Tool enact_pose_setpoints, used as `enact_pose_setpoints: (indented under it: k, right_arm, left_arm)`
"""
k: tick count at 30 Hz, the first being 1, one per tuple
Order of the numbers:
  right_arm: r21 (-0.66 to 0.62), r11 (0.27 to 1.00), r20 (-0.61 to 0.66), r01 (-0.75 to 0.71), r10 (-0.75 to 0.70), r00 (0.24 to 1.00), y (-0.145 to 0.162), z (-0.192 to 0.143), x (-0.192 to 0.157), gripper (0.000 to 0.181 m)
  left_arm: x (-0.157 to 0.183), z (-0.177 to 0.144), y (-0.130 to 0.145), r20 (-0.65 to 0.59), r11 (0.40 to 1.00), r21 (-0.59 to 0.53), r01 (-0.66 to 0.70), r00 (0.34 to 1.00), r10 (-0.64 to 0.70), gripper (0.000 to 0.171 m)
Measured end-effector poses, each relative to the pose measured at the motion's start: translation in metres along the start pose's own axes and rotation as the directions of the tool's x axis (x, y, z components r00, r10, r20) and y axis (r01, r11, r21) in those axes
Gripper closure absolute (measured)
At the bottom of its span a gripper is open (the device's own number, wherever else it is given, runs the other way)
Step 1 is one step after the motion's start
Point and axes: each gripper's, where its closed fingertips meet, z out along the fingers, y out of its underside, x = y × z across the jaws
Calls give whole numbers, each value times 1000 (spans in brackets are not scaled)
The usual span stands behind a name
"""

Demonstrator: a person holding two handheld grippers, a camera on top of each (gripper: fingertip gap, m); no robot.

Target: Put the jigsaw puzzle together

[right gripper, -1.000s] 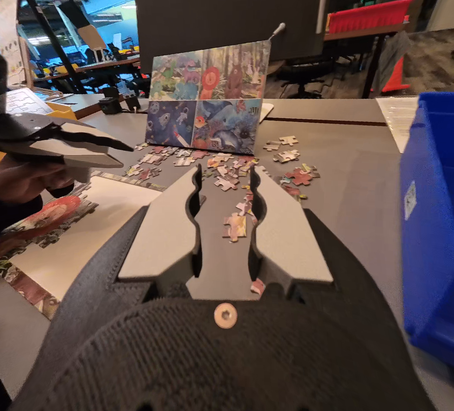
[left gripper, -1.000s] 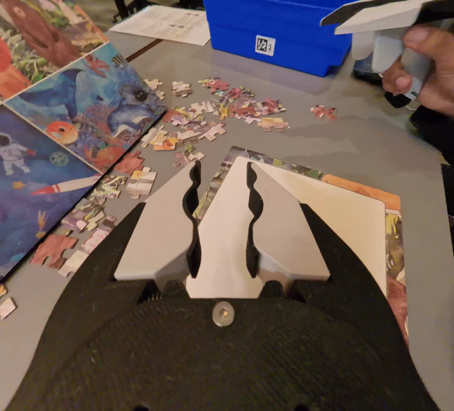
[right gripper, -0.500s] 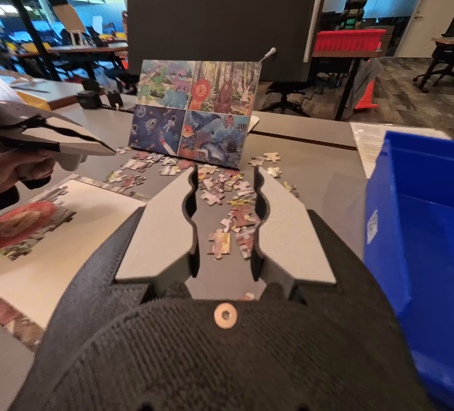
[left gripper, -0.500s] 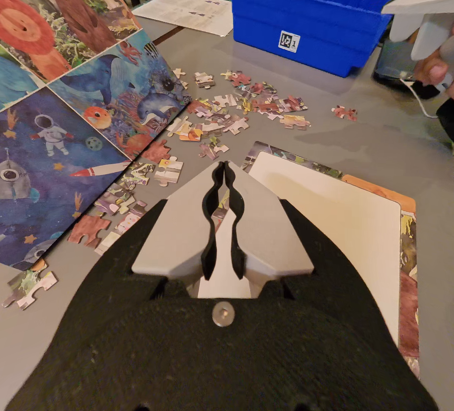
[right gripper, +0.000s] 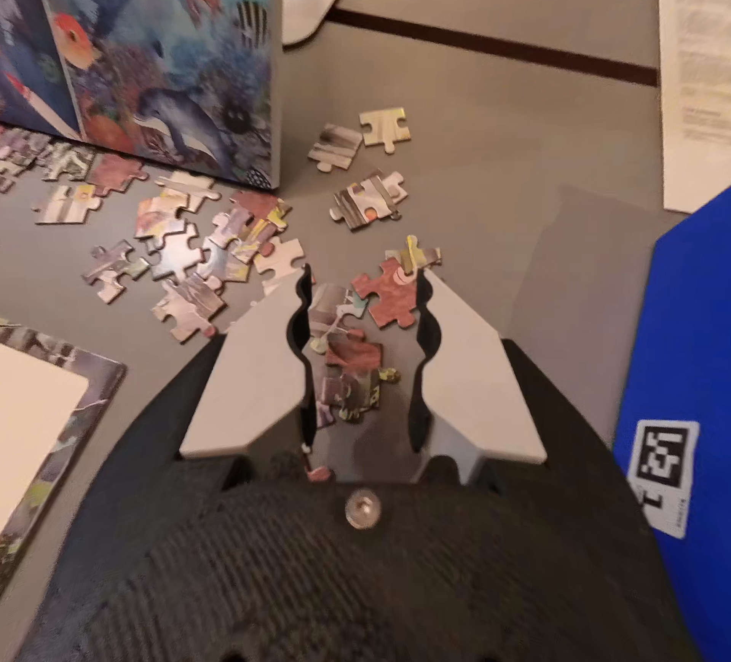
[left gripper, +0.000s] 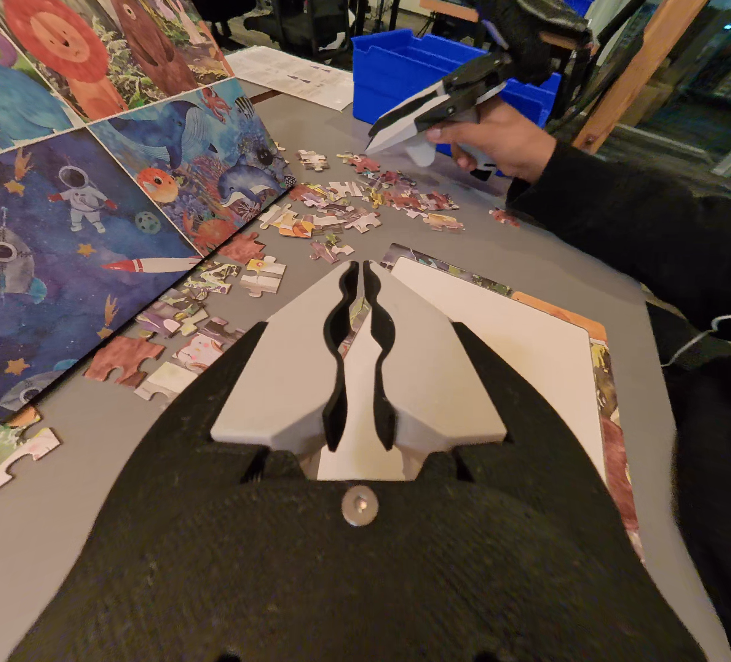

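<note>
Loose jigsaw pieces lie scattered on the grey table beside the standing picture box. A white puzzle board with pieces joined along its edges lies under my left gripper. The left gripper is shut and empty over the board's near-left corner. My right gripper is open and tilted down just above a cluster of loose pieces, with a red-brown piece between its fingertips. It also shows in the left wrist view, held by a hand above the pieces.
A blue bin stands close on the right of my right gripper and shows at the back in the left wrist view. A printed sheet lies behind it. The picture box stands at the left. The board's corner is near left. The left gripper's tips are roughly 30 cm from the right gripper's.
My left gripper has closed from open to shut. My right gripper has dropped and tipped down over the loose pieces, still open.
</note>
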Motion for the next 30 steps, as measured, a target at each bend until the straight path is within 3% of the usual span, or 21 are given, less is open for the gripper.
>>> enact_pose_setpoints:
  k: [7,15,17,22,27,30]
  right_arm:
    - [-89,996,-41,7,-10,999,25,18,6,127]
    - [-75,997,6,-10,11,1000,24,15,10,143]
    - [-38,999,6,-12,12,1000,17,8,11,164]
    - [78,997,26,-11,9,1000,-6,-35,2,162]
    - [146,989,2,-14,13,1000,-3,-72,-4,160]
    - [151,989,-34,3,2,999,1,-76,1,157]
  left_arm:
    - [4,-3,-4,-61,997,32,67,996,-65,166]
    - [6,0,-1,-49,1000,14,20,999,-19,166]
    - [6,1,1,-44,1000,7,9,999,-9,166]
    - [6,2,2,-49,1000,13,-3,999,3,166]
    - [8,8,8,-55,1000,-7,-12,998,11,166]
    - [12,13,9,-71,1000,-10,-6,997,6,166]
